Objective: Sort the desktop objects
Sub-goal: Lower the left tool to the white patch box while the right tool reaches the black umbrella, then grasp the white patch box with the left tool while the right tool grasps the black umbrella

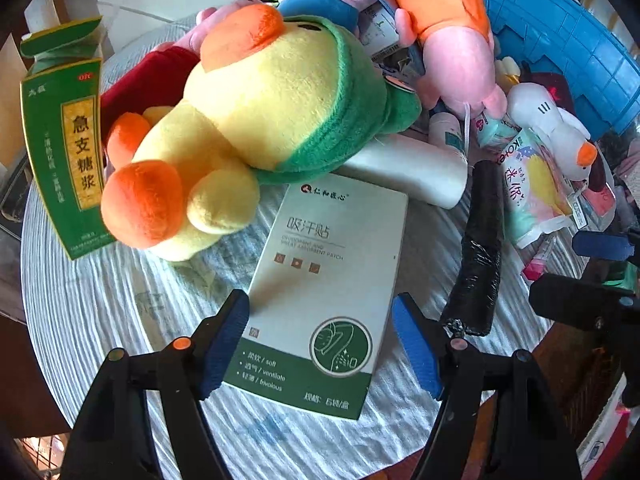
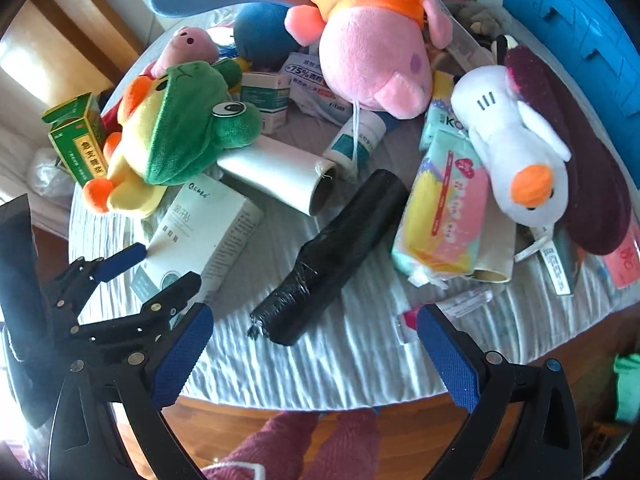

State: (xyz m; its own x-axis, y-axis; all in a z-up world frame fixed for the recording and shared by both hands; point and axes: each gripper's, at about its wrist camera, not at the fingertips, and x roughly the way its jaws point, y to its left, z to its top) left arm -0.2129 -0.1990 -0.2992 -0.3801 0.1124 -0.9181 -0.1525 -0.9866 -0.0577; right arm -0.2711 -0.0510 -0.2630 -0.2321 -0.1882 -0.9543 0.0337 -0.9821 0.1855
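Lying on counter (image 1: 100,320): white-and-green box (image 1: 320,292) sat flat near the front edge, just beside the yellow duck plush (image 1: 224,128).
Handling: box looked light, stiff cardboard; its long side edges seemed the best hold.
Left hand-held gripper (image 1: 320,340): spread, straddling the box's near end.
Right hand-held gripper (image 2: 316,356): spread, empty, before the black roll (image 2: 332,256).
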